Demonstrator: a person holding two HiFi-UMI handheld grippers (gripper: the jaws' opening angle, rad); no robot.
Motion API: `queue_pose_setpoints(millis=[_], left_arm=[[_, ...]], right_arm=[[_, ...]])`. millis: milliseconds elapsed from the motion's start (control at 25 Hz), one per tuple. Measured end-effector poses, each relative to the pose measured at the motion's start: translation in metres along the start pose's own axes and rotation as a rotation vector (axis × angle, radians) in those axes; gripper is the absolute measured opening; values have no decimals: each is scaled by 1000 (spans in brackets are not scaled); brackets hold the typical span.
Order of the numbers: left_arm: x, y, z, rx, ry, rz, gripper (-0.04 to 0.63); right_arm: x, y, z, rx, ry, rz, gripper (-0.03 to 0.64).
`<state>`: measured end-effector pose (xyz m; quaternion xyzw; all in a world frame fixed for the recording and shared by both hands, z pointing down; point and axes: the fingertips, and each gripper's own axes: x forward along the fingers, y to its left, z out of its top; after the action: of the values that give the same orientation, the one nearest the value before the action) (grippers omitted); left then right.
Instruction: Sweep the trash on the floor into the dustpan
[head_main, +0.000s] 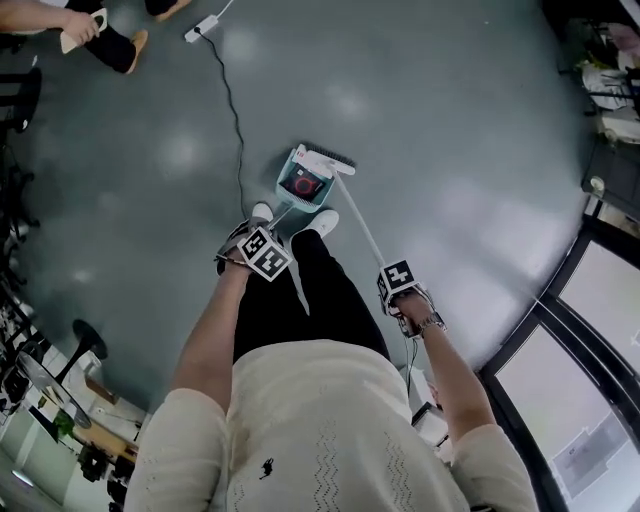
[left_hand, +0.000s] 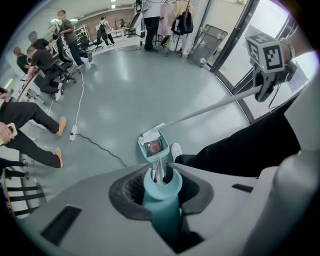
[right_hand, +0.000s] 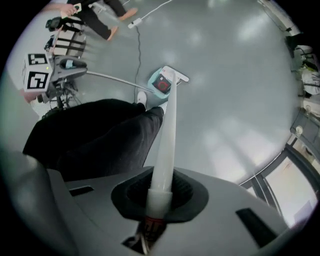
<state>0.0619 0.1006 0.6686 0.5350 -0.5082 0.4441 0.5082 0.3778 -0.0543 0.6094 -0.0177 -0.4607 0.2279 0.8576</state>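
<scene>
Left hand-held gripper (left_hand: 161, 184) pinching dustpan handle (left_hand: 162, 205), right hand-held gripper (right_hand: 161, 200) pinching broom (right_hand: 168, 135), trash (head_main: 304, 184) in dustpan (head_main: 300, 204)

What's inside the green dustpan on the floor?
A dark packet with a red ring lies inside the dustpan. The broom head sits at its open mouth, so anything under the bristles or beneath the packet is hidden.

White power strip (head_main: 203, 27) lies flat at the far side, with a black cable (head_main: 236, 110) trailing from it across the room. A seated person's leg (head_main: 115, 45) is near the strip. Dark-framed glazing (head_main: 590, 330) runs along the right side. Hanging garments (left_hand: 175, 22) are at the far end. Several people sit on chairs (left_hand: 42, 60) at the left.
</scene>
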Motion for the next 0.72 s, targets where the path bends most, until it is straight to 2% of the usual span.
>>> queue_pose_setpoints(millis=[120,240,360,520,720], left_arm=[[3,6,-10,2,7,-9,92],[7,12,-16,23,24,-7,92],[8,14,-14,59,23,-10,93],[11,22,-16,137,19,-29,92],[12,50,-20,220,-19,-34,92]], right_arm=[[-1,17,-19,-57,55,-18,49],[-2,27,-24,-88,63,-13,49],[4,37,-28,-44,64,37,49],[9,54,-15,-9,44,55,49],[10,98,-2,94,30,107,49]])
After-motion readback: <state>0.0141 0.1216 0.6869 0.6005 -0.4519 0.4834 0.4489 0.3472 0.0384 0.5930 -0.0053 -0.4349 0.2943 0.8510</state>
